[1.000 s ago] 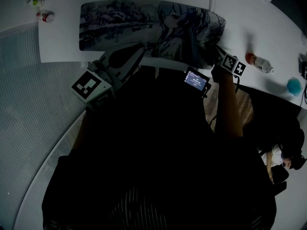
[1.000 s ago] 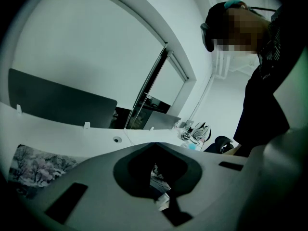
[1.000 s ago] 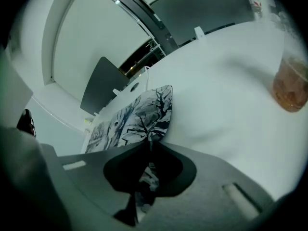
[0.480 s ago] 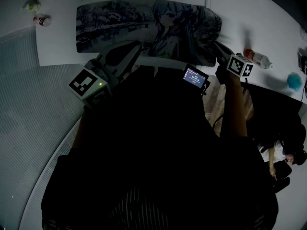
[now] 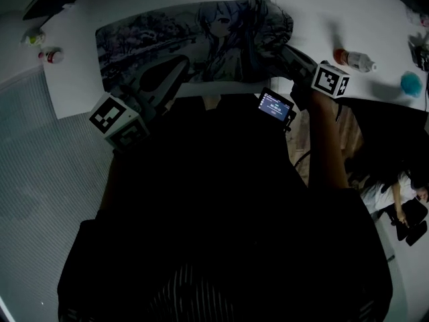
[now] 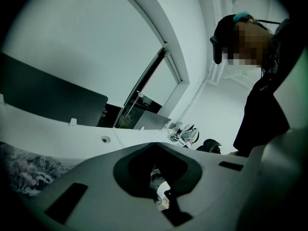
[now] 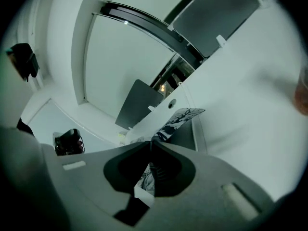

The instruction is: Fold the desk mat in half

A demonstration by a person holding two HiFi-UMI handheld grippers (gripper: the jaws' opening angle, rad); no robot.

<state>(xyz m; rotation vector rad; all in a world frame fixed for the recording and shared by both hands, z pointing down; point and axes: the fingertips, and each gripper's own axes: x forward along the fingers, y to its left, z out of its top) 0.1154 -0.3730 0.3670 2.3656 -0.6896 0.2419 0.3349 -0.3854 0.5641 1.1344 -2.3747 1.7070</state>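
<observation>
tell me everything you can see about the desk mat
The desk mat is long, thin and flexible, printed with a blue-haired cartoon figure and a snowy tree scene. It lies lengthwise on the white table, its right end lifted and curling. The right hand-held gripper is shut on that end; the left hand-held gripper appears shut on its near edge.
</observation>
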